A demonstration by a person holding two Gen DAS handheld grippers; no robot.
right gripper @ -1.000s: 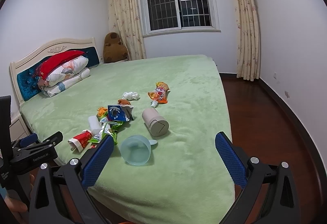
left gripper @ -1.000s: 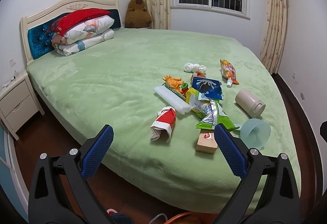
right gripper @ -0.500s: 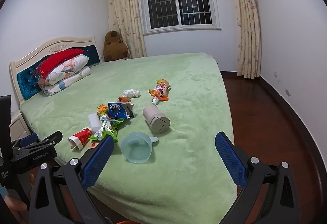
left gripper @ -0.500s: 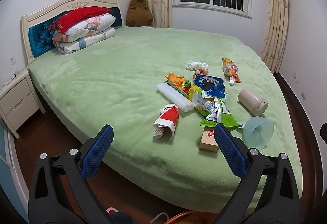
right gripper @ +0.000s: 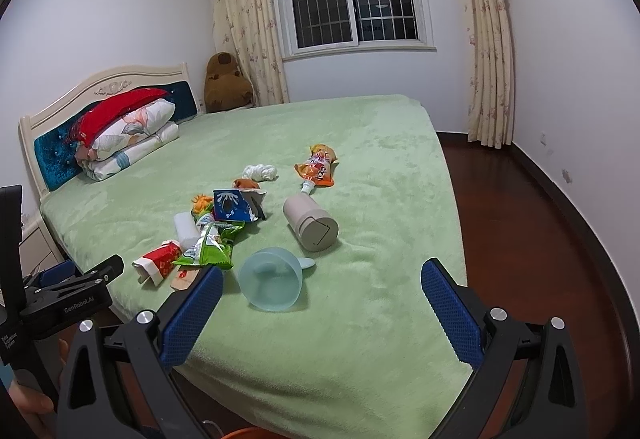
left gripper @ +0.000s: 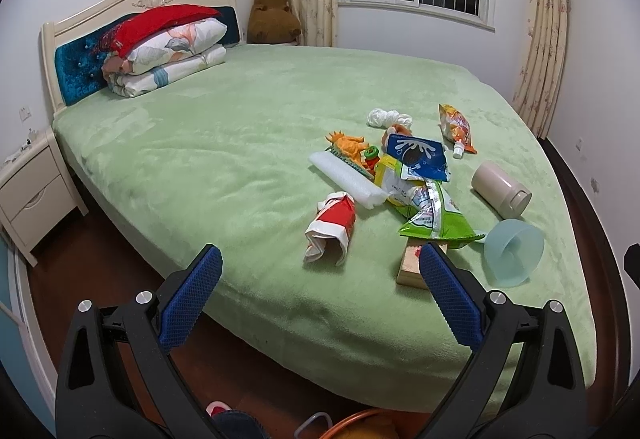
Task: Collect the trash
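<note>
Trash lies in a cluster on the green bed (left gripper: 224, 167): a red and white wrapper (left gripper: 331, 226), a green snack bag (left gripper: 436, 217), a blue bag (left gripper: 418, 155), a white foam roll (left gripper: 346, 179), an orange pouch (left gripper: 456, 127), a white wad (left gripper: 388, 117) and a small cardboard box (left gripper: 410, 265). My left gripper (left gripper: 320, 295) is open and empty, short of the bed's near edge. My right gripper (right gripper: 322, 311) is open and empty, over the bed corner near a pale blue cup (right gripper: 270, 283). The same cluster shows in the right wrist view, with the red wrapper (right gripper: 157, 263) nearest the left gripper.
A beige flask (left gripper: 500, 189) and the blue cup (left gripper: 514, 257) lie at the right of the cluster. Folded bedding (left gripper: 164, 55) and a brown plush (left gripper: 274, 15) are at the head. A nightstand (left gripper: 32, 195) stands left. An orange rim (left gripper: 360, 421) shows on the floor below.
Both grippers have moved a little closer to the bed; the trash looks slightly larger. Both stay open and nothing on the bed has moved.
</note>
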